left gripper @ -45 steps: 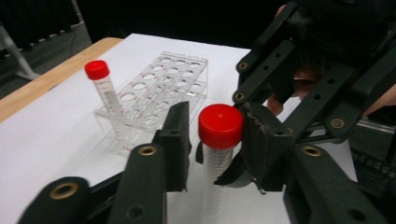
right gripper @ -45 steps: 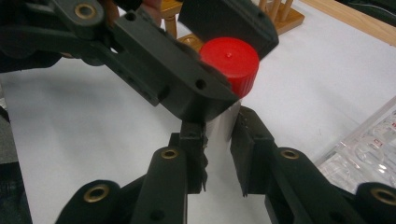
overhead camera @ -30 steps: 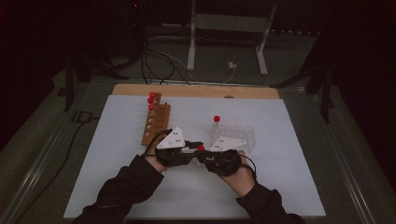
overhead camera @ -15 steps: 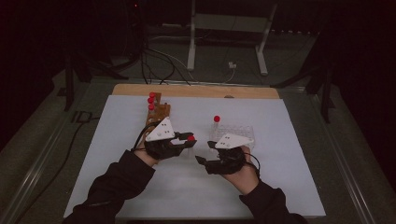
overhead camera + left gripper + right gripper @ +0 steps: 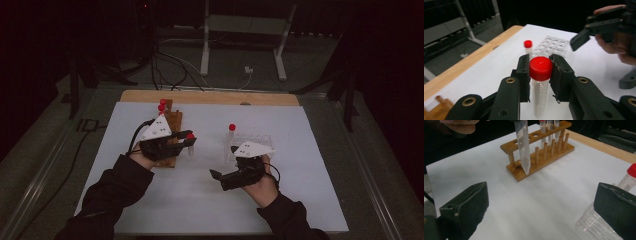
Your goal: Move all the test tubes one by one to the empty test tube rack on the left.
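Observation:
My left gripper (image 5: pixel 188 140) (image 5: pixel 540 71) is shut on a clear tube with a red cap (image 5: pixel 540 82) (image 5: pixel 190 146), gripping just under the cap. The tube hangs upright, its pointed tip (image 5: pixel 526 167) a little above the mat by the near end of the wooden rack (image 5: pixel 173 125) (image 5: pixel 541 150). My right gripper (image 5: pixel 217 176) (image 5: pixel 541 210) is open, jaws wide apart, low over the mat in front of the clear plastic rack (image 5: pixel 252 140) (image 5: pixel 552 45) (image 5: pixel 594 225). One red-capped tube (image 5: pixel 231 134) (image 5: pixel 528 48) (image 5: pixel 629 178) stands in that rack.
Red-capped tubes (image 5: pixel 162 105) (image 5: pixel 547 126) stand at the wooden rack's far end. The white mat (image 5: pixel 310 160) covers the table, with a wooden strip (image 5: pixel 210 97) along its far edge. Behind are a metal stand (image 5: pixel 242 45) and cables (image 5: pixel 167 65).
The two grippers met at the tube a second ago. The right one let go and drew back; the left one carried the tube left toward the wooden rack.

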Demonstrator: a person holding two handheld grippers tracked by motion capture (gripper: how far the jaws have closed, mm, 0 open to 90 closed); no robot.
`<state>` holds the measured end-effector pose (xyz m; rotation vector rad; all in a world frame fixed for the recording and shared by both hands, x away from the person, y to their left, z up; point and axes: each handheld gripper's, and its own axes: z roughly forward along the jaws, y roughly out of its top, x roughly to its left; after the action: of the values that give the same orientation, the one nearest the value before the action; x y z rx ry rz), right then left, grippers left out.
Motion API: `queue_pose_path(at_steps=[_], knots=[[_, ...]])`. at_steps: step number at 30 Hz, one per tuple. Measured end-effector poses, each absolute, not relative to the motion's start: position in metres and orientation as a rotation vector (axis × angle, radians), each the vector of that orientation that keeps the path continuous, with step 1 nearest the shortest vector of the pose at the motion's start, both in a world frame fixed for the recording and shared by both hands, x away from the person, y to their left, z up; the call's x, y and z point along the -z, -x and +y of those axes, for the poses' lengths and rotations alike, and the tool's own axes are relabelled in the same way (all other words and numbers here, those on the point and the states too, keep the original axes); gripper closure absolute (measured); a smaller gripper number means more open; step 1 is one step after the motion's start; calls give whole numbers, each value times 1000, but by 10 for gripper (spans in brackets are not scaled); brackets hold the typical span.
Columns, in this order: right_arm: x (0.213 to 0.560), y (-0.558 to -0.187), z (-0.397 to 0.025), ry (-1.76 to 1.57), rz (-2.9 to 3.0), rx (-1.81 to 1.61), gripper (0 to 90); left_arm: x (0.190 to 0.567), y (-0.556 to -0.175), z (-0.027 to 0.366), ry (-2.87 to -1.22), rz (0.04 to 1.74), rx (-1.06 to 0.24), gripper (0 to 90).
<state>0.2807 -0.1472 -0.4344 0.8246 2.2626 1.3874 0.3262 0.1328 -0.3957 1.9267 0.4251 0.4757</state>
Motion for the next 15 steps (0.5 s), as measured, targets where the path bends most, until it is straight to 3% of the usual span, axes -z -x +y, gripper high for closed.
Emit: queue_pose_path(at_steps=[15], knots=[[430,-280,-154,-804,2219,-1419,0,378,-340,164,-1878,518,-565,717]])
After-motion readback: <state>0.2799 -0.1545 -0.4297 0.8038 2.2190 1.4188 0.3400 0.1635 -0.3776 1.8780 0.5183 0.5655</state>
